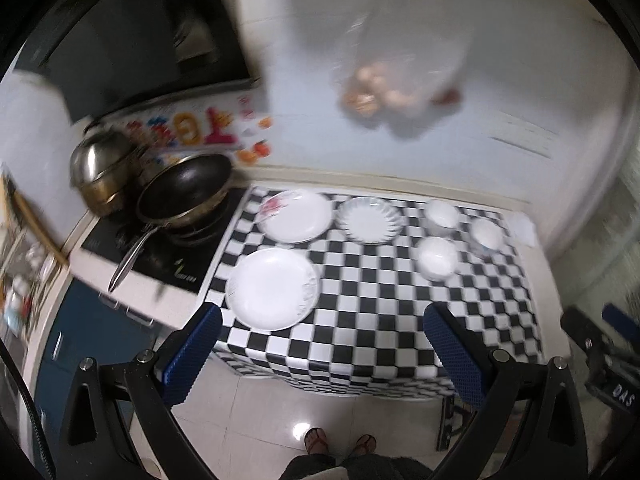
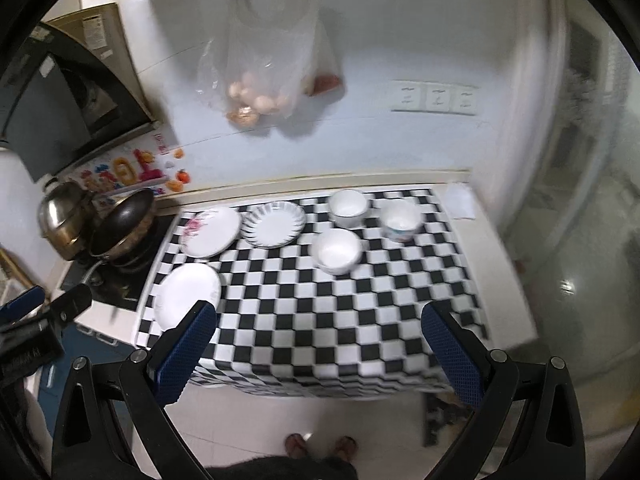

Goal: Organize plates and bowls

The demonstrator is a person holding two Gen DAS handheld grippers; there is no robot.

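Hovering: left gripper (image 1: 322,354) and right gripper (image 2: 320,350) hang above the near edge of the checkered surface (image 1: 376,320), both jaws released and holding nothing.
Plates: plain plate (image 1: 272,289) just ahead of the left jaws' left finger; floral plate (image 1: 295,216) and fluted plate (image 1: 370,220) farther out, side by side.
Bowls: three white bowls (image 2: 338,250) clustered well beyond the right jaws, apart from each other.
Stove side: dark pan (image 1: 186,190) left of the plates.
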